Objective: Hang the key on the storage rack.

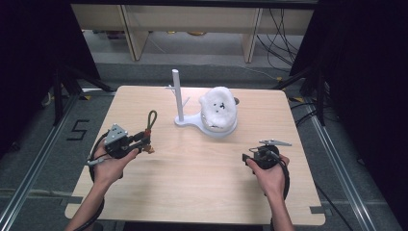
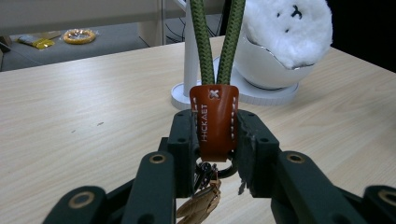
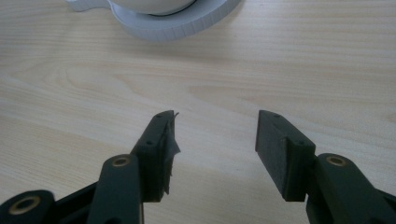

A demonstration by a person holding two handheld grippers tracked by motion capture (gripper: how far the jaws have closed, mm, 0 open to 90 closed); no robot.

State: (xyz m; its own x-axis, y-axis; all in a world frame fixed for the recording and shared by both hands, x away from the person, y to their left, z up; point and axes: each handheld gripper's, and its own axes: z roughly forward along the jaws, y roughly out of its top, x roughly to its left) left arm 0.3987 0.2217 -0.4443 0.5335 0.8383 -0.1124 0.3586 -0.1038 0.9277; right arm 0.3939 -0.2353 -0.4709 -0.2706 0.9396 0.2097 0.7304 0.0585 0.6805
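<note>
black fingers of the left gripper [image 2: 215, 140] pinch the brown leather tab [image 2: 214, 122] of a keyring strap [image 1: 150, 120], just above a metal ring [image 2: 224, 170]; its green cord loop [image 2: 217, 42] rises upright from the tab. seen from the high view, left gripper [image 1: 144, 139] and strap sit near the worktop's [image 1: 202, 183] left edge, held above the wood by the left hand [image 1: 109, 161]. right gripper [image 3: 217, 140], fingers spread with nothing between them, hovers over bare wood near the right edge, held by the right hand [image 1: 270, 173]. white stand [image 1: 179, 98] with upright post and white fluffy toy [image 1: 219, 107] in a bowl-shaped base, toward the far edge, well apart from both grippers.
</note>
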